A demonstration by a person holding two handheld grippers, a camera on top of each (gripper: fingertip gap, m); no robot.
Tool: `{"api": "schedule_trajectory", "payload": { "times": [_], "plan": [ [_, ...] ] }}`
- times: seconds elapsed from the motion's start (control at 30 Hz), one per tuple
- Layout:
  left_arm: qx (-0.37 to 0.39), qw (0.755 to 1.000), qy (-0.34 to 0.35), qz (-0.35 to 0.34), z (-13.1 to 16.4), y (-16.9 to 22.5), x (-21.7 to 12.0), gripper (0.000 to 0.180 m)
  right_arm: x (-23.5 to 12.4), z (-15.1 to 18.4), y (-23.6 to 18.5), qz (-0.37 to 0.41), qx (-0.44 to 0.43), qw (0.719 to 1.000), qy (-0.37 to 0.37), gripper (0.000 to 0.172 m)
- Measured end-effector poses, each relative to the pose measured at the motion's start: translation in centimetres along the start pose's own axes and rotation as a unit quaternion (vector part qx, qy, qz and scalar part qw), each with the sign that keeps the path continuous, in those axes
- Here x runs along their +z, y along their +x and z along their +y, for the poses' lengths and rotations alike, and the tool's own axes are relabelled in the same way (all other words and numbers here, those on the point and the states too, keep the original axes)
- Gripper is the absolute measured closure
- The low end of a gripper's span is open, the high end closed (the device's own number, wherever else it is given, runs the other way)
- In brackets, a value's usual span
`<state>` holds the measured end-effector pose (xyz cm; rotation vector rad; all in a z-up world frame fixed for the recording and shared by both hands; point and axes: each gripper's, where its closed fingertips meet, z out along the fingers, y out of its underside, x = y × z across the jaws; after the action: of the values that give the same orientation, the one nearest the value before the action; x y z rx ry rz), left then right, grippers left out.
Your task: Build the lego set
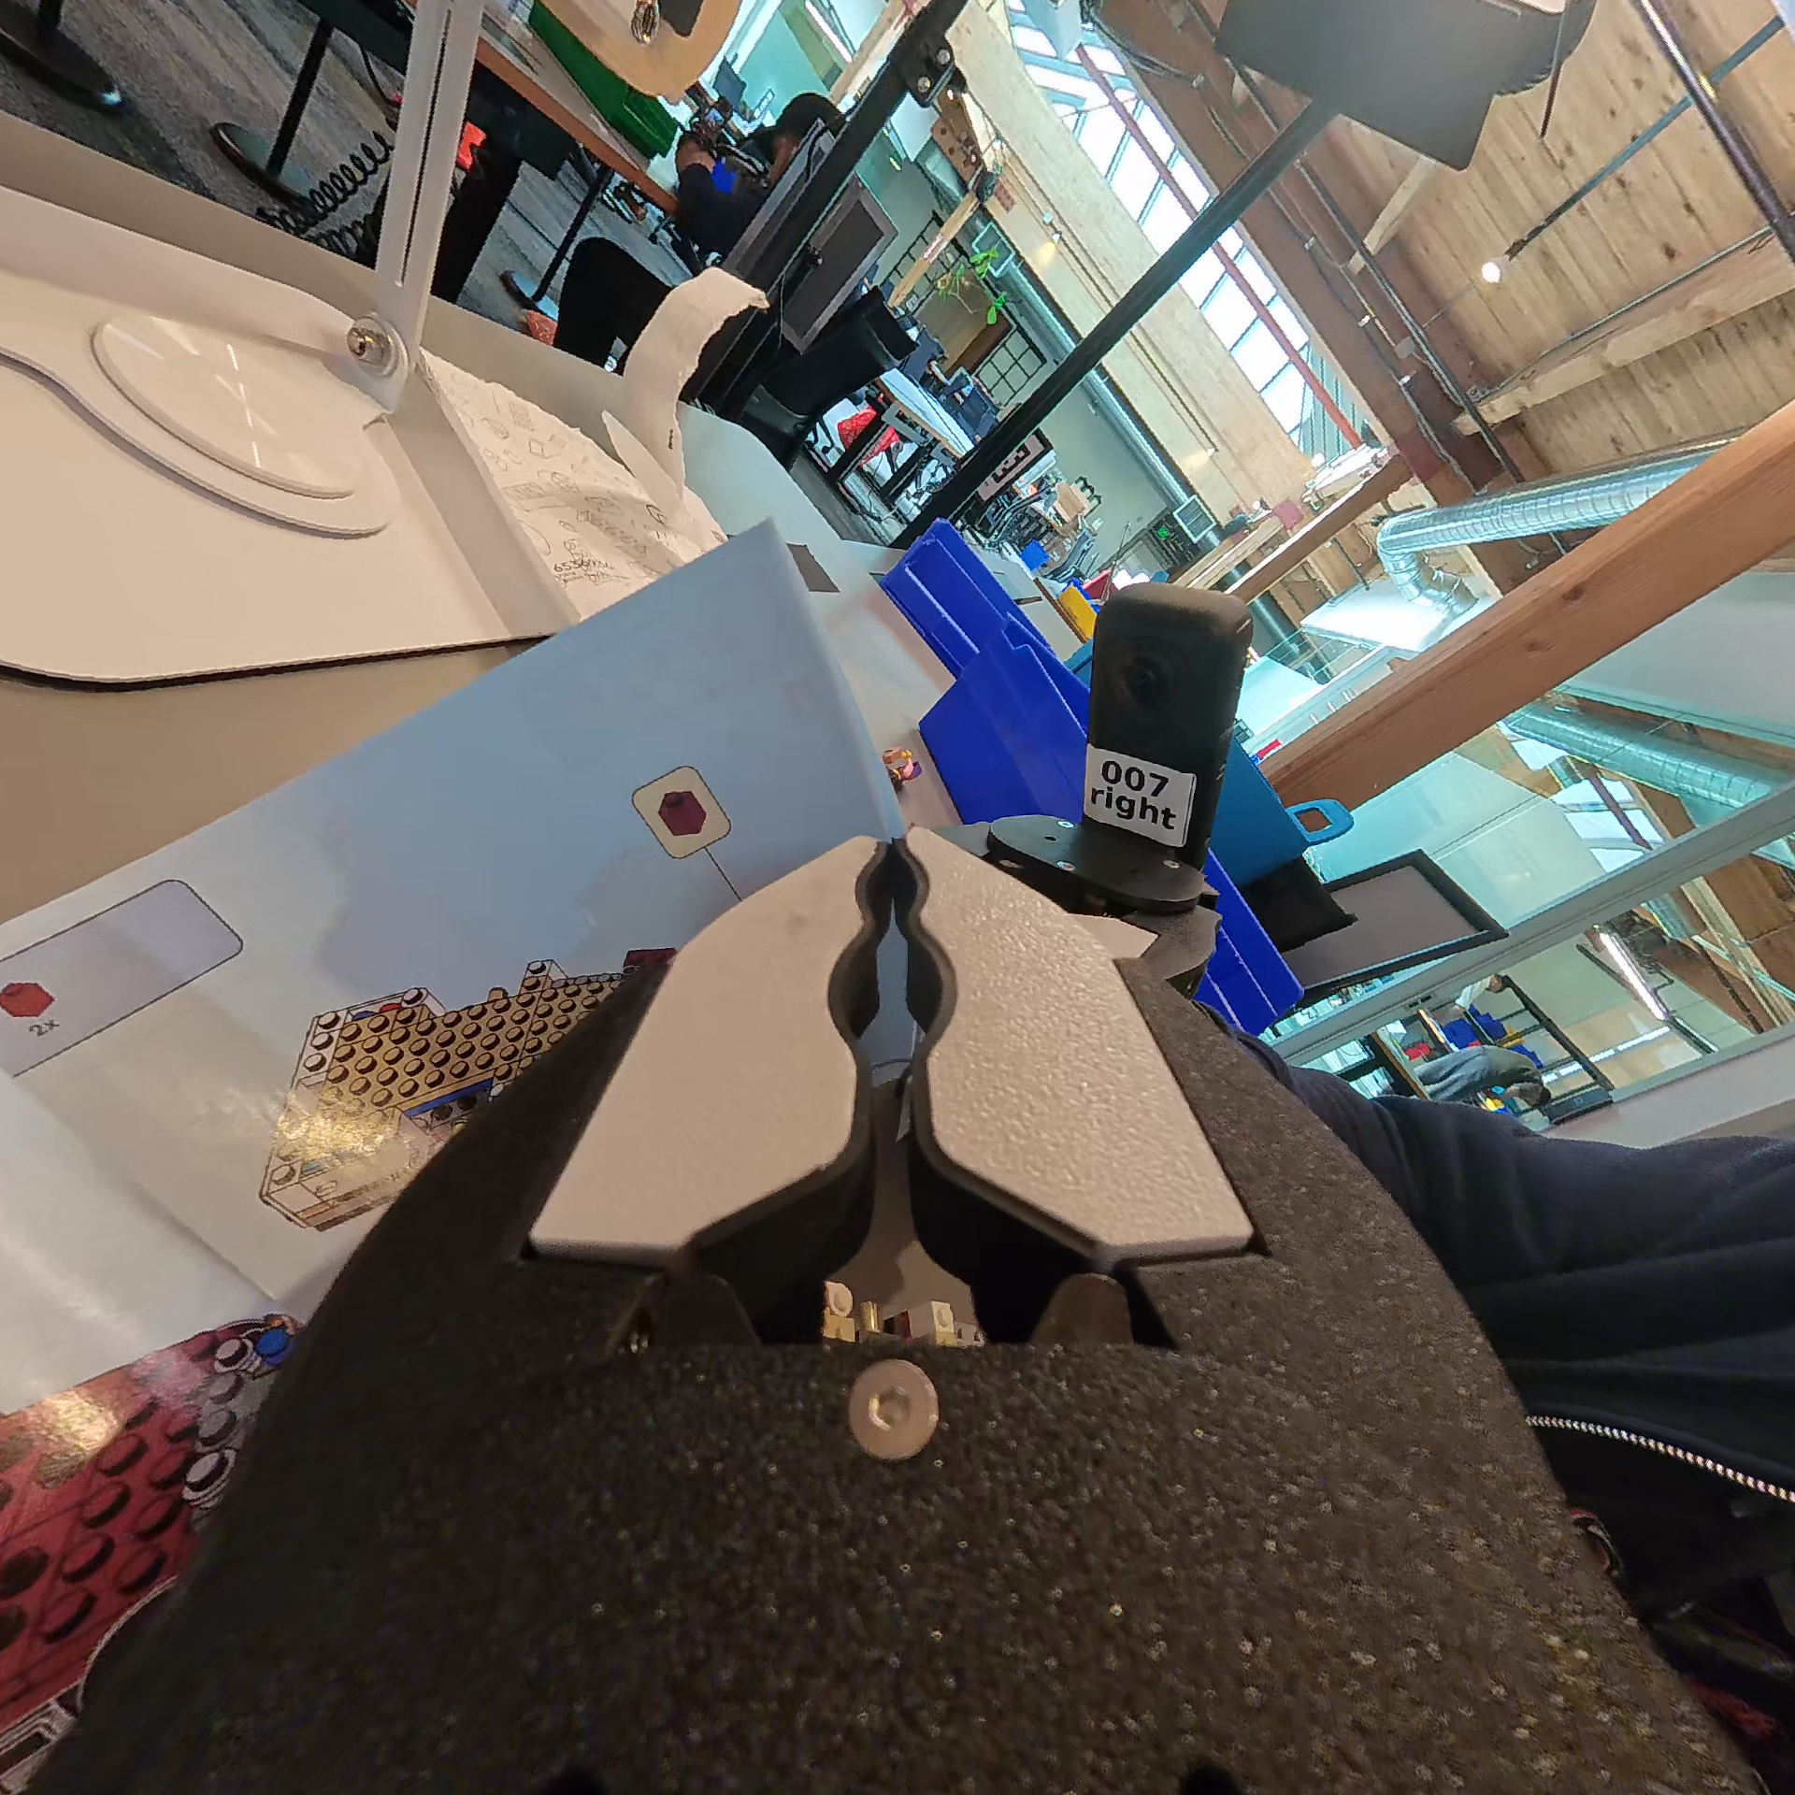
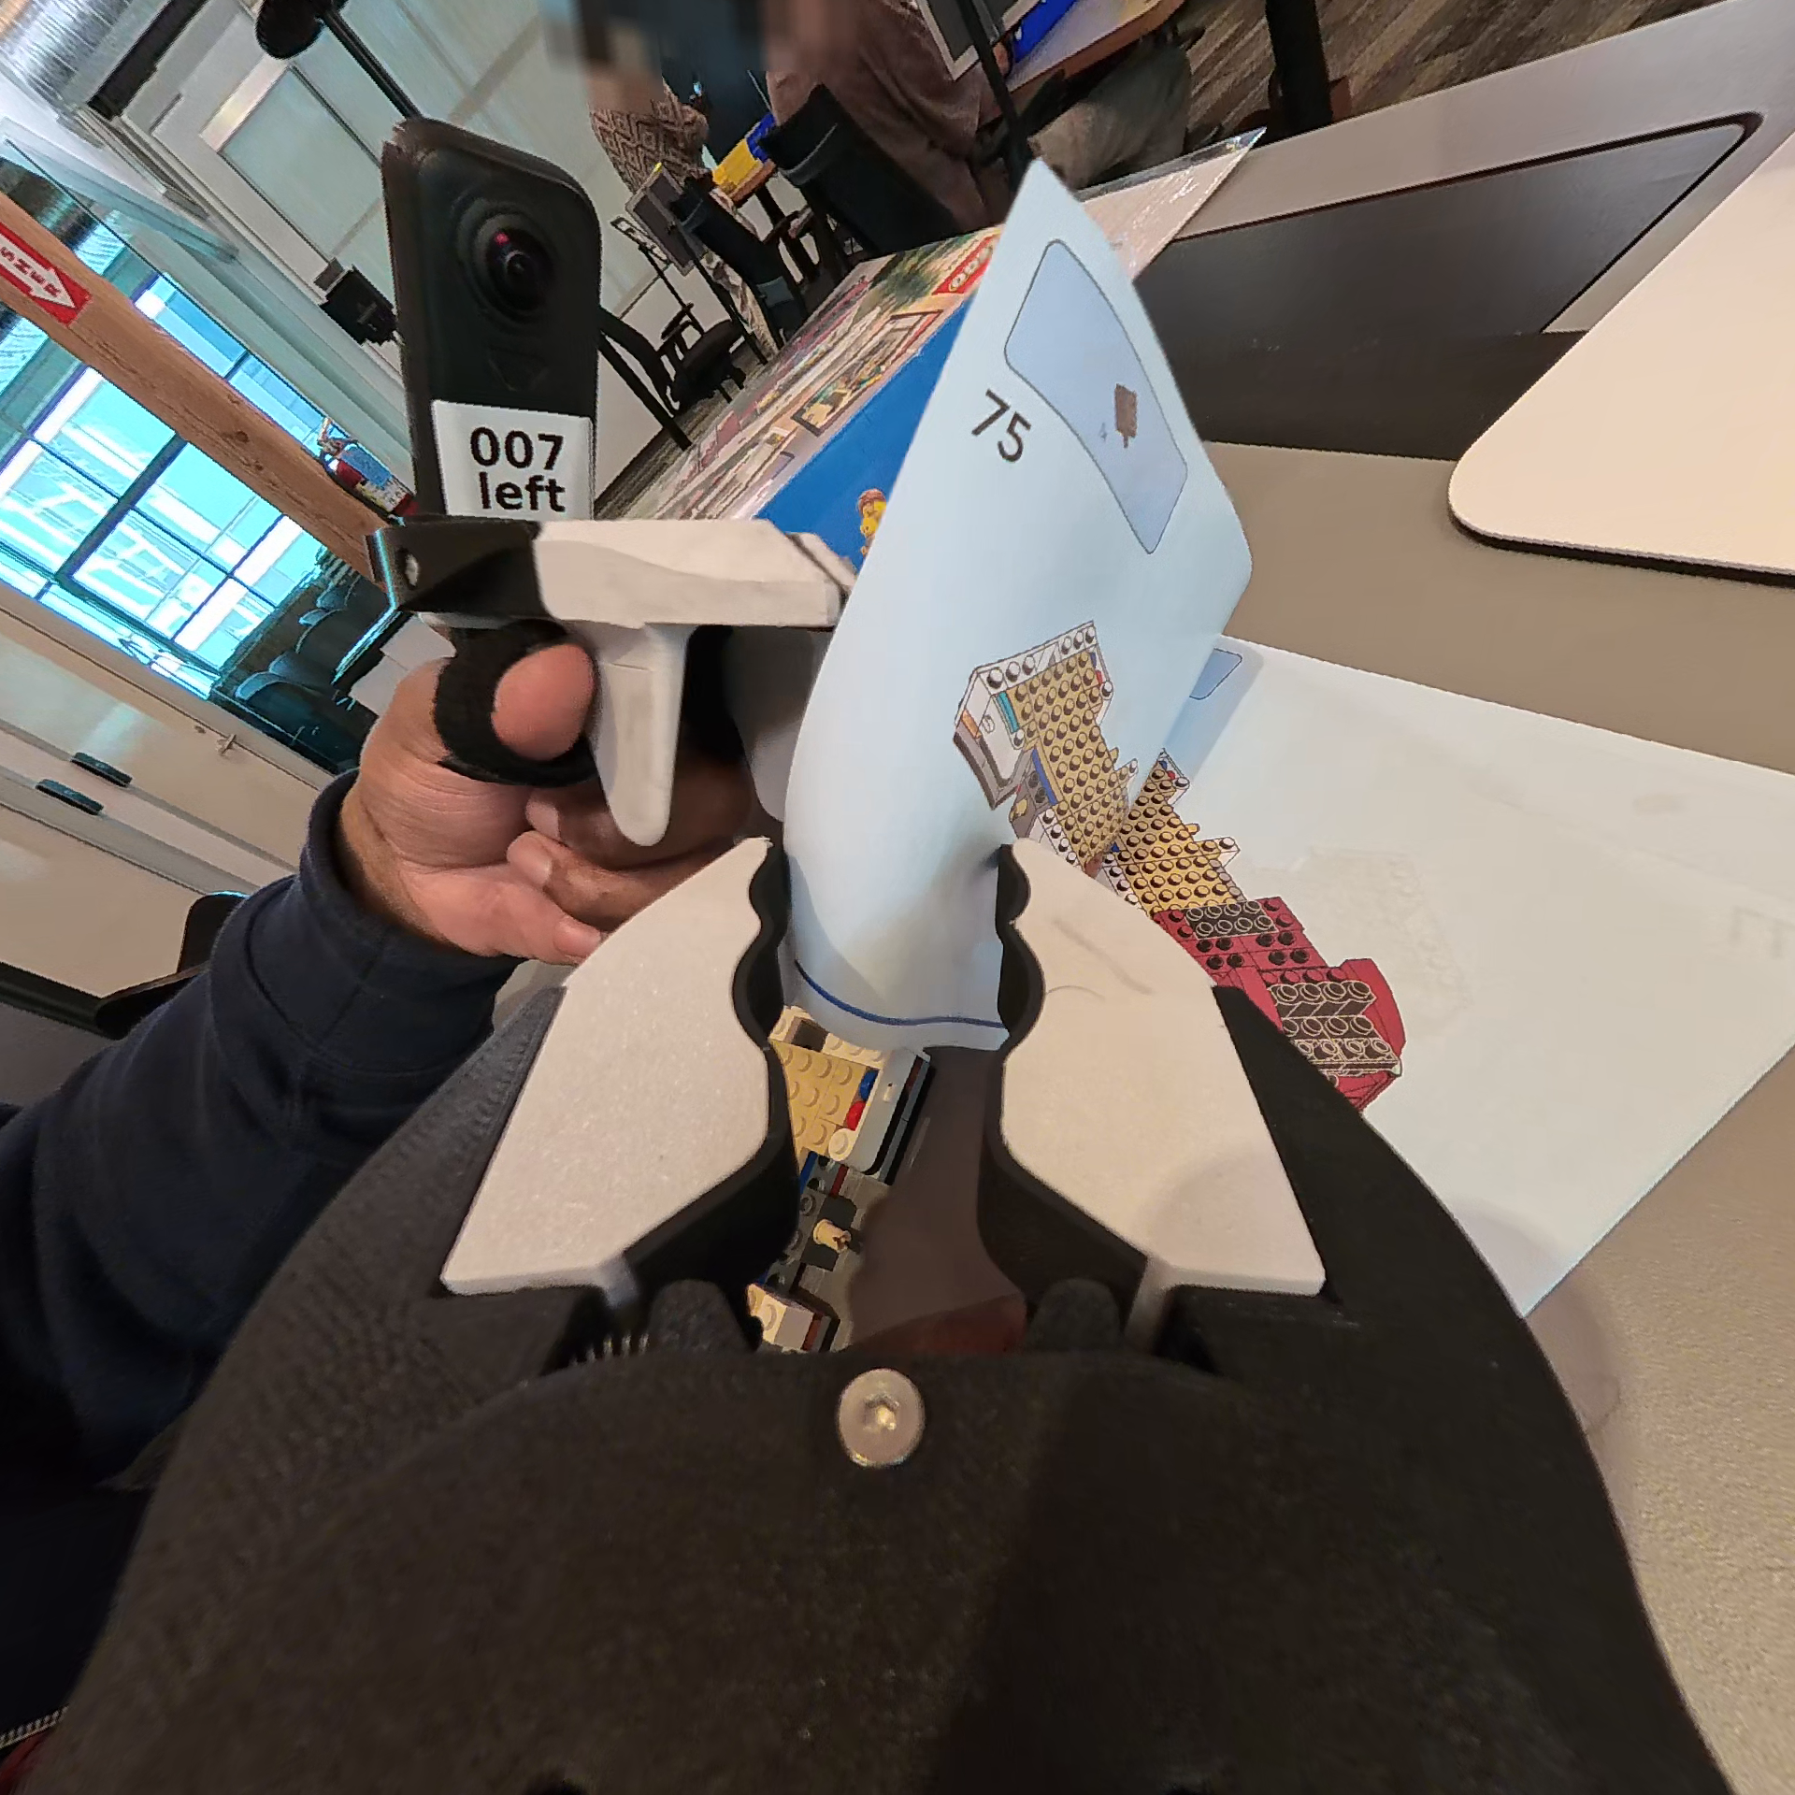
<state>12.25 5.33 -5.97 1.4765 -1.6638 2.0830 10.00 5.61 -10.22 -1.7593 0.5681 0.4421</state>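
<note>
Instruction-booklet page (image 2: 981, 602), light blue, curls upward, pinched at its edge by the closed left gripper (image 1: 896, 860), while the right gripper (image 2: 889, 874) at 6 o'clock gapes open around its lower part.

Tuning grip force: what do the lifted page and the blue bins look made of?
Lifted page: thin glossy paper by the look; it curls freely and the open spread beneath shows glare. Blue bins: apparently rigid moulded plastic, uniform colour, smooth straight walls.

pale blue page (image 2: 971, 602) printed with tan and dark red bricks.
</note>
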Motion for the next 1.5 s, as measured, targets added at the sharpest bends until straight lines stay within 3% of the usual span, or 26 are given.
{"api": "schedule_trajectory", "payload": {
  "times": [0.5,0.63,0.8,1.1,1.5],
  "plan": [
    [0.005,1.000,0.010,-0.024,-0.43,-0.61,-0.25,0.180,-0.12,0.03,0.32,0.007,-0.002,1.000,0.000,0.130],
    [-0.003,1.000,0.002,-0.028,-0.20,-0.80,-0.04,0.164,-0.14,0.02,0.26,0.005,-0.001,1.000,0.000,0.130],
    [0.003,1.000,-0.003,-0.014,-0.05,-0.21,0.19,0.162,-0.14,0.05,0.27,0.005,0.000,1.000,0.000,0.130],
    [0.005,1.000,-0.008,-0.009,0.29,-0.19,0.28,0.180,-0.13,0.08,0.20,0.004,-0.001,1.000,-0.001,0.130],
    [0.002,1.000,0.010,-0.025,-0.42,-0.72,-0.42,0.180,-0.72,-0.52,0.99,0.023,0.000,1.000,0.012,0.130]
  ]
}}
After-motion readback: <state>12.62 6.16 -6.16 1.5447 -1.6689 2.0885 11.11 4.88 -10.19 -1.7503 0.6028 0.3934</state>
